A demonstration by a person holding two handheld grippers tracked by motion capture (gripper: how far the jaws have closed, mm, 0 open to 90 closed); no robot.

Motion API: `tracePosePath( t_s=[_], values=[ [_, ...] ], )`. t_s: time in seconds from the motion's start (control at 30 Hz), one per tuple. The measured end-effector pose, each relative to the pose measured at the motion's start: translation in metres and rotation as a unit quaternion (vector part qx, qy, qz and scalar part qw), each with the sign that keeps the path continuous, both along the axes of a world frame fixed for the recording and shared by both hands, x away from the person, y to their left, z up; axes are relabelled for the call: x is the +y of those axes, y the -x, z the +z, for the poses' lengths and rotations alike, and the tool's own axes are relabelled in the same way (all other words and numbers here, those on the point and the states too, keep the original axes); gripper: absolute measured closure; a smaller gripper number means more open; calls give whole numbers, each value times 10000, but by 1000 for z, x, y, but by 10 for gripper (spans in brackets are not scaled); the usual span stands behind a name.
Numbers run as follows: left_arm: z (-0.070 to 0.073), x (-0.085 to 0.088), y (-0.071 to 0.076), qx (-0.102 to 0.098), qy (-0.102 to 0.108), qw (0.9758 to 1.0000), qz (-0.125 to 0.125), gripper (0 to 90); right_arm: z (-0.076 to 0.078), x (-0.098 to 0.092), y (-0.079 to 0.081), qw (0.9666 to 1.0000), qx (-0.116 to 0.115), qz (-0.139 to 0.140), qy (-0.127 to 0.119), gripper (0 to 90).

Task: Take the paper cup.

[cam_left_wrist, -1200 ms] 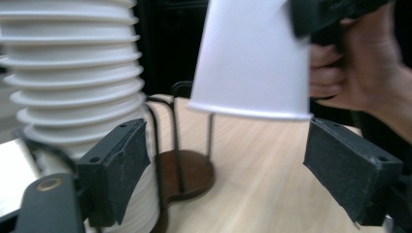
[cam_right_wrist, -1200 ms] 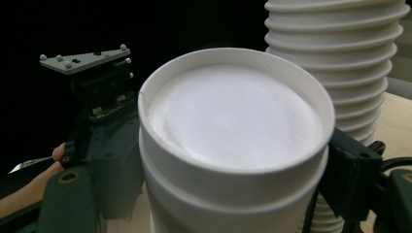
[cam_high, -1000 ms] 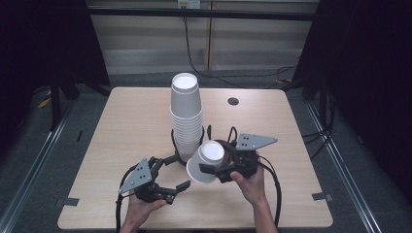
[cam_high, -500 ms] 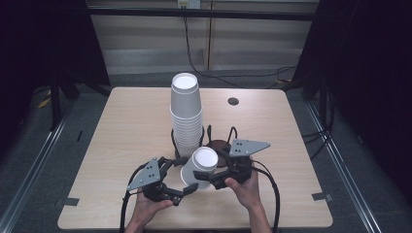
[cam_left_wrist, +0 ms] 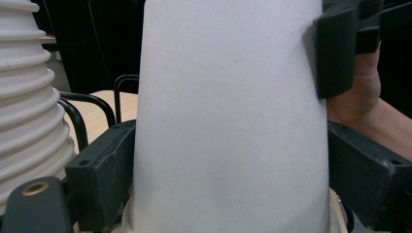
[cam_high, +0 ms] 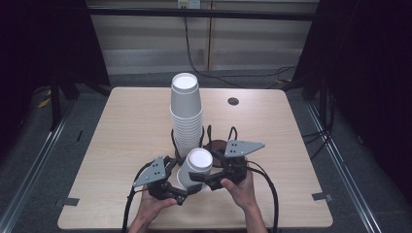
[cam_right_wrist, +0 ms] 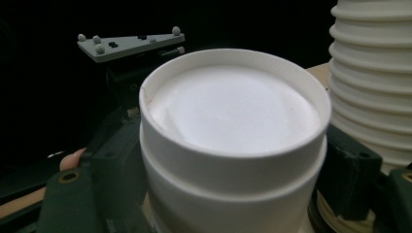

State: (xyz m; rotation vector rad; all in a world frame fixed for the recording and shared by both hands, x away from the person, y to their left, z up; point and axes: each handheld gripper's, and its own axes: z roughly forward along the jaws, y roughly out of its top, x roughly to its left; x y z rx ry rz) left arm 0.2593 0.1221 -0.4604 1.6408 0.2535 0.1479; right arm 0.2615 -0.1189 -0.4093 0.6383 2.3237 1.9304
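A white paper cup (cam_high: 197, 165) hangs upside down and tilted over the table's front, in front of the tall cup stack (cam_high: 186, 111). My right gripper (cam_high: 200, 174) is shut on its upper part, and one finger (cam_left_wrist: 335, 48) presses its wall. In the right gripper view the cup (cam_right_wrist: 233, 111) has a step, like two nested cups. My left gripper (cam_high: 187, 187) has come in from the left with its jaws just opening. They now flank the cup (cam_left_wrist: 228, 121) near its rim and stand close to the wall without squeezing it.
The stack of inverted cups (cam_left_wrist: 29, 111) stands in a black wire holder (cam_high: 209, 138) at mid table. A dark round hole (cam_high: 233, 101) sits at the back right of the wooden table (cam_high: 121, 126). Both gripper cables trail off the front edge.
The left gripper moved right, from apart from the cup to around its rim end. The right hand brought the cup slightly down and toward the front.
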Motion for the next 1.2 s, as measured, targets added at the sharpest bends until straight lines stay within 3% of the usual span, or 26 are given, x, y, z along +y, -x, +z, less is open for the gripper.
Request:
tracePosePath(
  t_s=[0.4,0.63,0.83,1.0,1.1,1.2],
  values=[
    [1,3,-1,17,-92,9999,59,165,-3,3,-4,9999,26,65,-116,157],
    [1,8,-2,63,-217,9997,33,166,-1,-2,-6,9997,44,-76,-208,130],
    [1,11,-4,57,-503,9987,105,166,-5,-9,-5,9994,92,-94,-324,130],
    [1,15,-6,127,-689,9971,284,166,-6,-12,-4,9998,128,-28,-173,130],
    [2,18,-6,124,-759,9966,282,166,-5,-12,-3,9999,60,123,-102,129],
    [7,19,-6,81,-868,9958,275,168,-4,-12,-2,9999,99,89,69,129]
  ],
)
